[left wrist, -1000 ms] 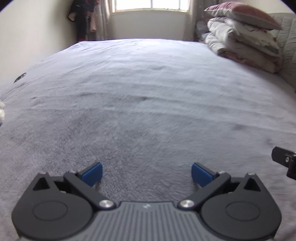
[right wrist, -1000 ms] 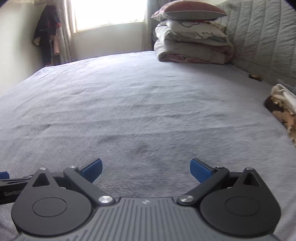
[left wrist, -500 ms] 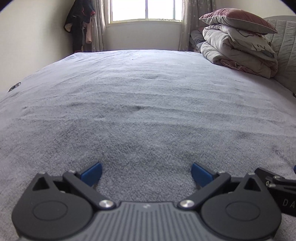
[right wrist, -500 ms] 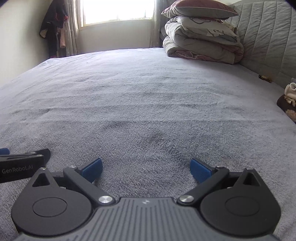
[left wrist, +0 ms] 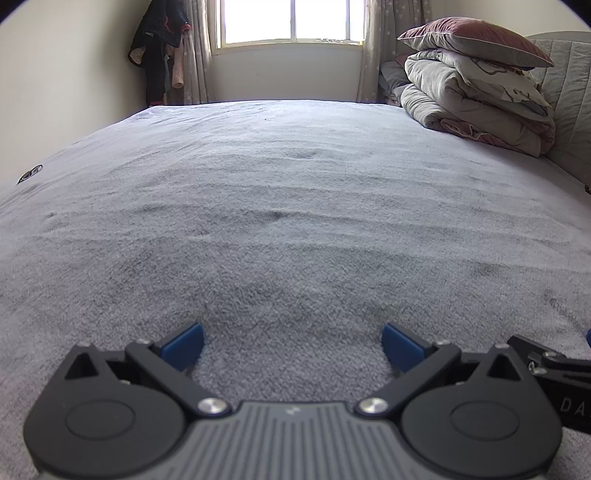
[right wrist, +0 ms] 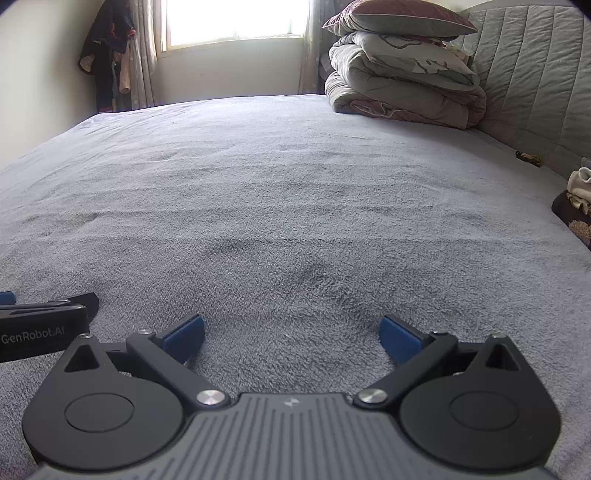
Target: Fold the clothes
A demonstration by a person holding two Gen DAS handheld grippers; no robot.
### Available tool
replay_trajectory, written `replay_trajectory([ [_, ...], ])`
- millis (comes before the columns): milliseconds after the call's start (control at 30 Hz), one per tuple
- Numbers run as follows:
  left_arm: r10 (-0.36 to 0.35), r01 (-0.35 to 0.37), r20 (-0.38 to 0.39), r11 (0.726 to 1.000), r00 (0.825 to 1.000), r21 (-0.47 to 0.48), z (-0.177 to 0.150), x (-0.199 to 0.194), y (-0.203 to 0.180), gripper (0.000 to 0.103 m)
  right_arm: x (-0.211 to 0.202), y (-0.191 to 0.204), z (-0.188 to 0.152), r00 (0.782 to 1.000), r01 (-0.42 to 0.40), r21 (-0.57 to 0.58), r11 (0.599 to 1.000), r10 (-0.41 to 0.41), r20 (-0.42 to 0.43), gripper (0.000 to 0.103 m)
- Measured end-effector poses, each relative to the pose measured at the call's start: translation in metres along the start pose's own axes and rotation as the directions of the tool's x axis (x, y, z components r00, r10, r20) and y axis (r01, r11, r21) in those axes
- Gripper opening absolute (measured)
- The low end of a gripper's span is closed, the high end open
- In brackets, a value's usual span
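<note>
Jaws, left view: left gripper [left wrist: 291, 345] spread wide, blue pads [left wrist: 183, 345] far apart, holding nothing; only the grey blanket [left wrist: 295, 221] shows between them, and whether the tips touch it cannot be told.
Bed, left view: the blanket covers the bed from the near edge to the far edge under the window [left wrist: 291, 20].
Bedding, left view: folded quilts [left wrist: 476, 107] with a pillow [left wrist: 476, 40] on top, stacked at the far right corner against the headboard [left wrist: 569, 110].
Far left corner, left view: dark clothes [left wrist: 159, 48] hang by the curtain; details too small to read.
Left edge, left view: a small dark object [left wrist: 30, 173], unclear what.
Cut off, left view: part of the right gripper [left wrist: 554, 373] enters at the lower right, mostly out of frame.
Jaws, right view: right gripper [right wrist: 291, 338] also wide open and empty, over bare blanket [right wrist: 295, 184].
Garment, right view: a cream and dark brown garment [right wrist: 576, 203] lies at the bed's right edge, cut by the frame, well apart from both grippers.
Headboard side, right view: a tiny brown item [right wrist: 529, 157] beside the headboard [right wrist: 535, 81], not identifiable.
Cut off, right view: the left gripper [right wrist: 44, 328], lettered "GenRobot.AI", pokes in at the left edge.
</note>
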State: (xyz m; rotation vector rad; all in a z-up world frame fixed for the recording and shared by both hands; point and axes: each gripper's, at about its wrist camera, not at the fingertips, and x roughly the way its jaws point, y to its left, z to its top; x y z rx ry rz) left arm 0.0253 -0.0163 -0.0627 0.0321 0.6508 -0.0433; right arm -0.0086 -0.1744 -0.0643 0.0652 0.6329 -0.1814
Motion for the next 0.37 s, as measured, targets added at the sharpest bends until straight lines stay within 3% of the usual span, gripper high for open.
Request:
replay_trajectory([
  [367,-0.001,0.001,0.002,1.000,1.000,-0.003,-0.0006,-0.0009,-0.0003,0.103,-0.0004,-0.0002,-0.0008,1.000,0.000,-0.001,1.000,0.000,0.001,0.103],
])
